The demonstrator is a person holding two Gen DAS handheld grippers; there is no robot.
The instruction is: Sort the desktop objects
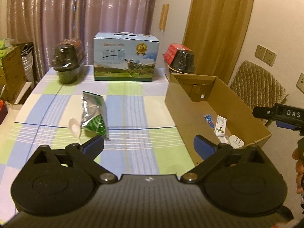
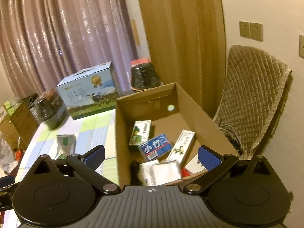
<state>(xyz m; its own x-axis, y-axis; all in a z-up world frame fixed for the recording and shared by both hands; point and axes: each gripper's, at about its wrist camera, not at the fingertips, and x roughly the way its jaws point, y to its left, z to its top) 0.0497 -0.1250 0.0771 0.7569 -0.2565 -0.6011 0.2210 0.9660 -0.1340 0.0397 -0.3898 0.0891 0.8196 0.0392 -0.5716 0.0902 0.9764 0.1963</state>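
A silver and green pouch (image 1: pixel 94 114) lies on the checked tablecloth (image 1: pixel 136 110), with a white plastic spoon (image 1: pixel 75 128) beside it on its left. My left gripper (image 1: pixel 148 144) hovers open just short of them, nothing between its blue pads. The open cardboard box (image 1: pixel 177 102) stands to the right. My right gripper (image 2: pixel 152 154) is open above the near end of the box (image 2: pixel 191 104), holding nothing. Inside lie a green and white carton (image 2: pixel 140 134), a blue carton (image 2: pixel 154 148), a long white carton (image 2: pixel 181 148) and white packets (image 2: pixel 161 171).
A blue milk gift box (image 1: pixel 125 58) stands at the table's far edge between two black wrapped containers (image 1: pixel 68 64) (image 1: pixel 182 60). A quilted chair (image 1: pixel 254 83) is behind the cardboard box. Boxes and clutter (image 1: pixel 13 72) sit left of the table. A hand (image 1: pixel 299 163) shows at the right edge.
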